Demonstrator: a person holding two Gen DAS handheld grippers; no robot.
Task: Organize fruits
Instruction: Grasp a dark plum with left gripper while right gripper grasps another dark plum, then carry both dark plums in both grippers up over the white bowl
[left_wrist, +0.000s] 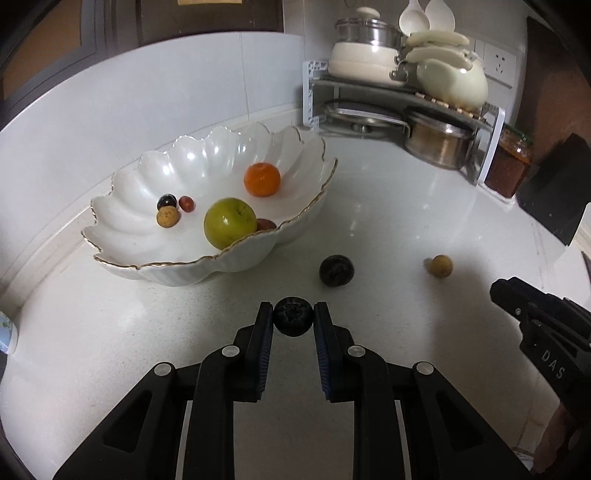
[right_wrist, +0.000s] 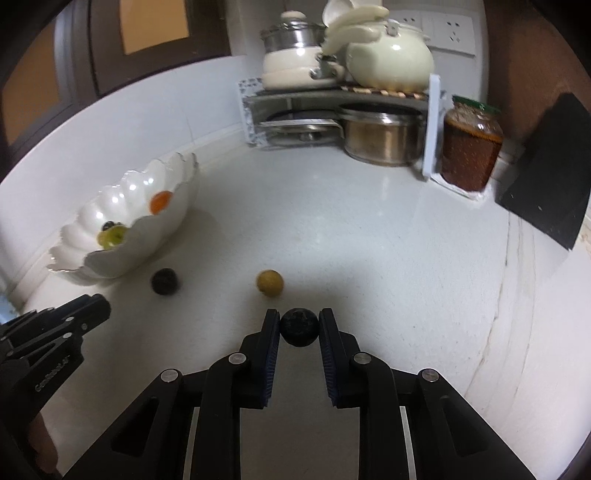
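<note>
My left gripper (left_wrist: 293, 314) is shut on a dark blueberry (left_wrist: 293, 316) just above the white counter. My right gripper (right_wrist: 299, 325) is shut on another dark berry (right_wrist: 299, 326). A white scalloped bowl (left_wrist: 236, 147) at the left holds a green apple (left_wrist: 229, 222), an orange (left_wrist: 261, 179) and several small fruits. It also shows in the right wrist view (right_wrist: 166, 214). A dark berry (left_wrist: 336, 270) and a tan round fruit (left_wrist: 440, 266) lie loose on the counter; the right wrist view shows them too, the dark berry (right_wrist: 165, 281) and the tan fruit (right_wrist: 270, 282).
A corner rack (left_wrist: 406, 92) with pots, lids and a cream kettle stands at the back. A jar of red sauce (right_wrist: 469, 147) sits beside it, and a black block (right_wrist: 546, 173) at the right. The right gripper's body (left_wrist: 546, 332) shows at the left view's right edge.
</note>
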